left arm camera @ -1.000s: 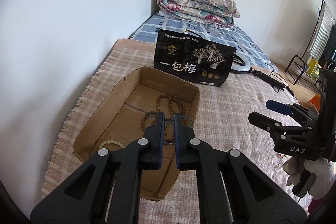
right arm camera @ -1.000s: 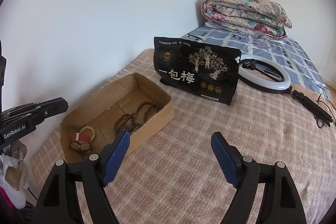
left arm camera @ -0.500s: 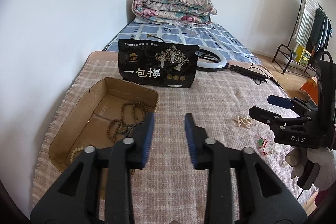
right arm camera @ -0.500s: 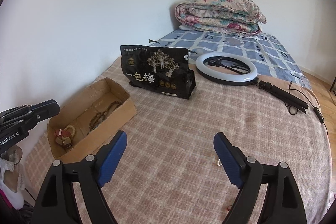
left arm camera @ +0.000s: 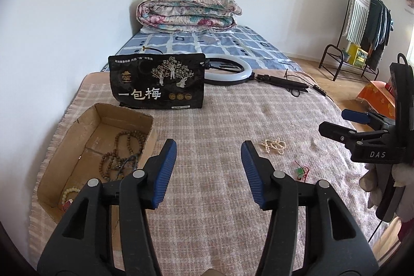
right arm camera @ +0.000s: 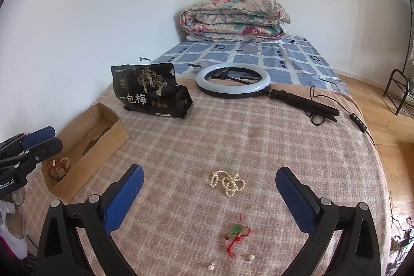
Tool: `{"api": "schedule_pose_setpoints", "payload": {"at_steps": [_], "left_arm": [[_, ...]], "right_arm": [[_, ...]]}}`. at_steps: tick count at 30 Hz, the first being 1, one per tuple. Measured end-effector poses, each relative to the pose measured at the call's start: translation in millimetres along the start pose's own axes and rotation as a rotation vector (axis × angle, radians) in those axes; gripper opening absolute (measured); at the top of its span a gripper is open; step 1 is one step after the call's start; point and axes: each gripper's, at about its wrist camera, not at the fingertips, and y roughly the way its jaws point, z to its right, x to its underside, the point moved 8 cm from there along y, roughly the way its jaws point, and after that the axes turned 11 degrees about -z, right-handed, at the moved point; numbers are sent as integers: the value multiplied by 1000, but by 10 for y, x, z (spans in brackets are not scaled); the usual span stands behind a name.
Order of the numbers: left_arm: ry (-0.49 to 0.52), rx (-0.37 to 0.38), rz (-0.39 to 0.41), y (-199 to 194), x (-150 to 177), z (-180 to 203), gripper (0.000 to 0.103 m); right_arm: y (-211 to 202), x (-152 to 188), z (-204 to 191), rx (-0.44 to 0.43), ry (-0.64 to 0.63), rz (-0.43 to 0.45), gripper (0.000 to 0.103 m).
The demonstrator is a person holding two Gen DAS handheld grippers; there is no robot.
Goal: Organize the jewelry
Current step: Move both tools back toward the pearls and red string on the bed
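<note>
One pearl necklace (right arm camera: 227,183) loose on pink checked blanket (right arm camera: 207,136), white walls behind.

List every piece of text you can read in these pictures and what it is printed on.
"一包梅": large characters on the black snack bag.
"DAS": on the right gripper body, in the left wrist view.
"Robot.AI": cut off at the frame edge, on the left gripper body, in the right wrist view.
The bag's small top line, gold seal and white bottom label: too small to read.

Bright daylight, soft shadows, sharp focus, fisheye-warped dark corners.
</note>
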Motion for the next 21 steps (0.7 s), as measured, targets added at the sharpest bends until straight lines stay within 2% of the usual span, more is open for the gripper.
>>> {"api": "schedule_pose_setpoints", "payload": {"at_steps": [10, 17, 21], "left_arm": [[58, 44, -34, 187, 38, 354, 53], [77, 74, -66, 351, 56, 528, 53], [87, 86, -83, 429, 74, 622, 53]], "right_arm": [[-49, 235, 555, 24, 68, -30, 103], [29, 452, 679, -14, 63, -81, 102], [116, 595, 689, -28, 52, -123, 99]]}}
